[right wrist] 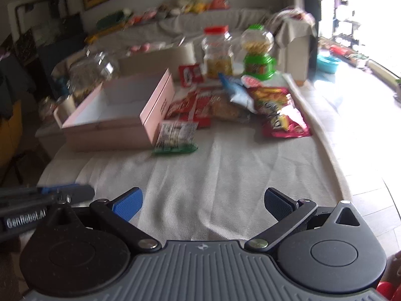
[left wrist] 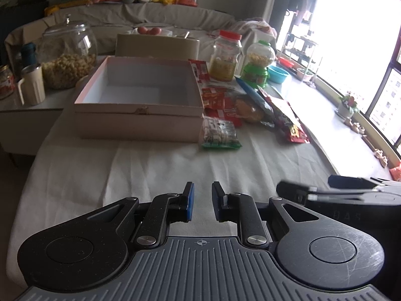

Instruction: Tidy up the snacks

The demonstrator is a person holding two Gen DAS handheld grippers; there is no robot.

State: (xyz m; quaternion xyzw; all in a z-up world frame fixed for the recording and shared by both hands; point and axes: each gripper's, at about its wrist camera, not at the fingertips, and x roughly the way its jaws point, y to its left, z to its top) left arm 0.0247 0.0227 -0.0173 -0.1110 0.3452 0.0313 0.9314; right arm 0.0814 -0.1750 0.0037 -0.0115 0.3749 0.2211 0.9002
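**Over the near edge of the cloth, both tongs waited empty**

Above the near edge of the cloth-covered table (left wrist: 155,165), the left gripper (left wrist: 201,202) hung with its blue pads drawn almost together, only a narrow slit between them and nothing caught there. Just beside it, the right gripper (right wrist: 203,204) stood with its jaws spread wide, also holding nothing. To my eye that spread was a readiness to take a packet, while the left, nearly closed, looked parked and out of the way.

Bare cloth lay ahead of both. Farther out, toward the middle of the table, sat the open pink box (left wrist: 139,111), its white inside empty, so the sorting seemed not yet begun. It stood almost straight ahead of the left tongs and up to the left of the right ones.

The nearest snack, a green-edged packet (right wrist: 175,136), leaned against the box's near right corner, well apart from both tongs. Behind it the rest lay heaped just beside the box's right wall, handy for lifting across: red packets (left wrist: 215,100), a blue bag (right wrist: 236,91) and a red-and-yellow chip bag (right wrist: 280,110) nearest the table's right edge.

At the far edge stood a red-lidded jar (left wrist: 225,55), a green candy dispenser (left wrist: 258,62) and, at the far left corner, a big glass jar (left wrist: 67,55).
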